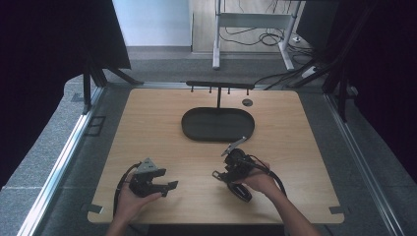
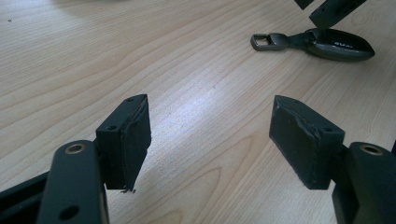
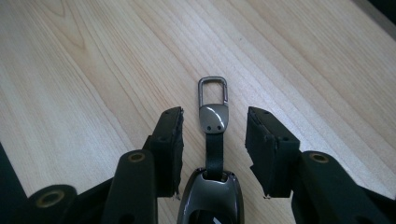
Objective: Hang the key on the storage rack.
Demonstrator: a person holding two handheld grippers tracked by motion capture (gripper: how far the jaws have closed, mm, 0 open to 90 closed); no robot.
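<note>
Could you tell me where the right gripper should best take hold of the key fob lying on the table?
Probably the narrow strap between buckle and fob, from above: it lies flat between the right gripper's open pads, slimmer than the rounded body.

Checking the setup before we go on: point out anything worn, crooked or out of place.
The pad on the left tongs looks worn: the rubber on one finger is peeling, with a frayed bit hanging at its bottom corner. The key fob lies flat on the table between the right tongs, not gripped. The stand's tray sits straight.
</note>
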